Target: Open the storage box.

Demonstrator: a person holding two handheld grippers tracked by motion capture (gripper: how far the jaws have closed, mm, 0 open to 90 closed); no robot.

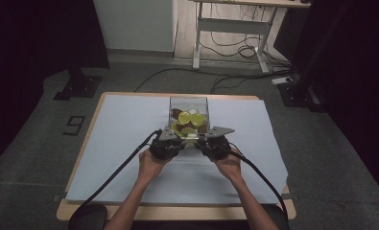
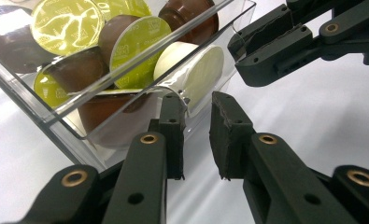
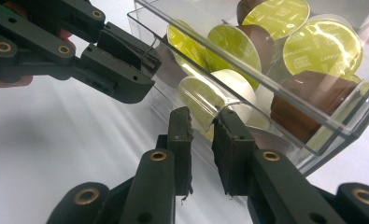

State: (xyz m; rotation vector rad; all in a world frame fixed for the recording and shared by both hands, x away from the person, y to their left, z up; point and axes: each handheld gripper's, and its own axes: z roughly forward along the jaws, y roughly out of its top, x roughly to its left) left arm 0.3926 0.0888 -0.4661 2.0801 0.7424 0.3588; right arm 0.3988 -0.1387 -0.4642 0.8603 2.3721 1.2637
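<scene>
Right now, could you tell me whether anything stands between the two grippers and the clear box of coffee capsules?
Nothing visible does. Both the left gripper and the right gripper are already at the near wall of the clear plastic box, jaws slightly apart at its edge. The coffee capsules lie inside, behind that wall.

Grey floor, white desk, cables

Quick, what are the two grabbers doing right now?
Left gripper: jaws a little apart, around the near wall of the clear box.
Right gripper: jaws a little apart, around the same wall.
</scene>
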